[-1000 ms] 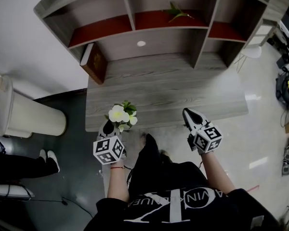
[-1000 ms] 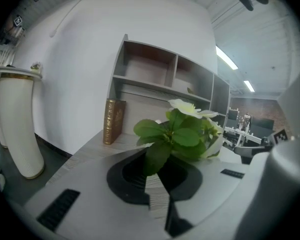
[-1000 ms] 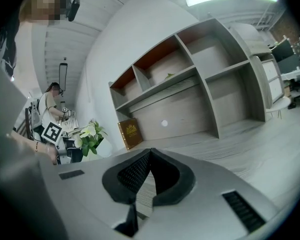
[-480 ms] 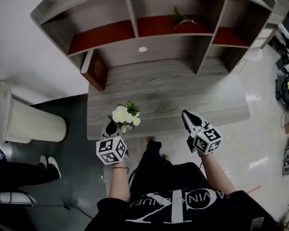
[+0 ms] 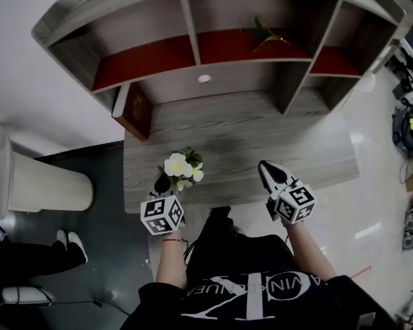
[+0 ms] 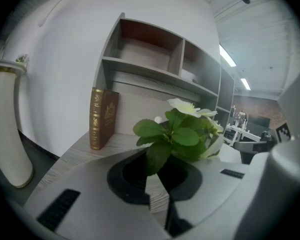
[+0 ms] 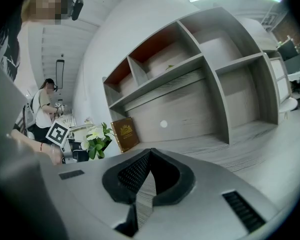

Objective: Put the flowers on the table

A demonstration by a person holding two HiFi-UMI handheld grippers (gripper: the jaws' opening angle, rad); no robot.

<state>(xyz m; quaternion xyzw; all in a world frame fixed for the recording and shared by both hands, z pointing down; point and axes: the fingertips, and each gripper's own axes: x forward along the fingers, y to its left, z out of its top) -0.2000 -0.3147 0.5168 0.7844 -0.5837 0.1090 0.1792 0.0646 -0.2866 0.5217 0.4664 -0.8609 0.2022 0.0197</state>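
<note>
Nearest us, our left gripper (image 5: 164, 184) has its fingers clenched on the stems of the one bunch of white flowers (image 5: 181, 167), held upright above the near edge of the worktop (image 5: 261, 136). Our right gripper (image 5: 267, 172) hangs well to the side, fingers pressed together on nothing. We judge the carrying nearly done, with setting-down and release left. Farther back we count one brown book (image 5: 134, 105) standing at the worktop's back left and one green sprig (image 5: 265, 33) on the shelf (image 5: 151, 53) above.

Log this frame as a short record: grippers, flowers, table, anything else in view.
left gripper: shut on the flowers
right gripper: shut, empty
flowers: upright, over the front left edge of the table, not released
book: standing at the table's back left
shelf: green sprig in the middle compartment
</note>
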